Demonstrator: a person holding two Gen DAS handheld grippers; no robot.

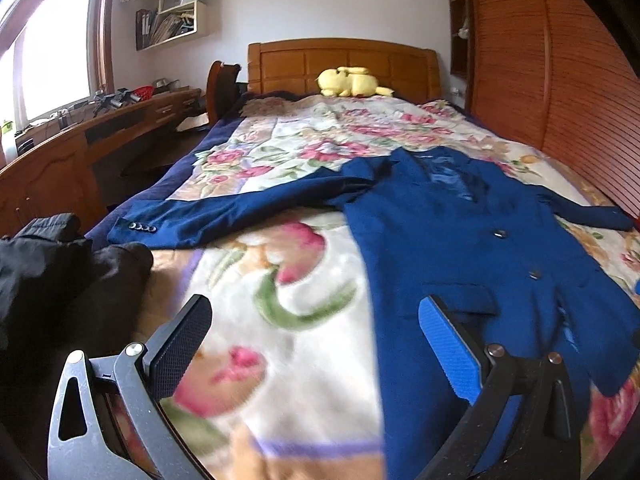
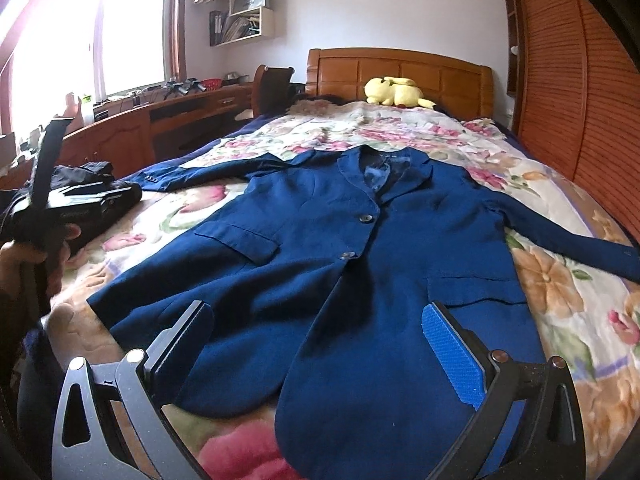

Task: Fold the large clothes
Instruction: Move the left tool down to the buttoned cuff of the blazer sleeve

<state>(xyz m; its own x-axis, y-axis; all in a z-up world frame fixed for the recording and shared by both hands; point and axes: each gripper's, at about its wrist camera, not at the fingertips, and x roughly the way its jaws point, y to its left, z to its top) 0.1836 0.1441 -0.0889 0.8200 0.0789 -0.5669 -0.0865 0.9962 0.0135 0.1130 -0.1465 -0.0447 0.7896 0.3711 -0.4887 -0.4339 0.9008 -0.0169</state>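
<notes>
The bed stretches ahead of both hand-held grippers. A blue jacket lies flat, sleeves spread, beneath the right hand-held gripper, spread wide, empty. The left hand-held gripper, equally wide, grasps nothing, above bare blanket beside the jacket's hem.

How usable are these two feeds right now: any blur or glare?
Left wrist: motion blur smears the floral blanket and blue jacket. Right wrist: sharper, jacket buttons crisp, but the window blows out white. Both bend the edges, fisheye.
</notes>
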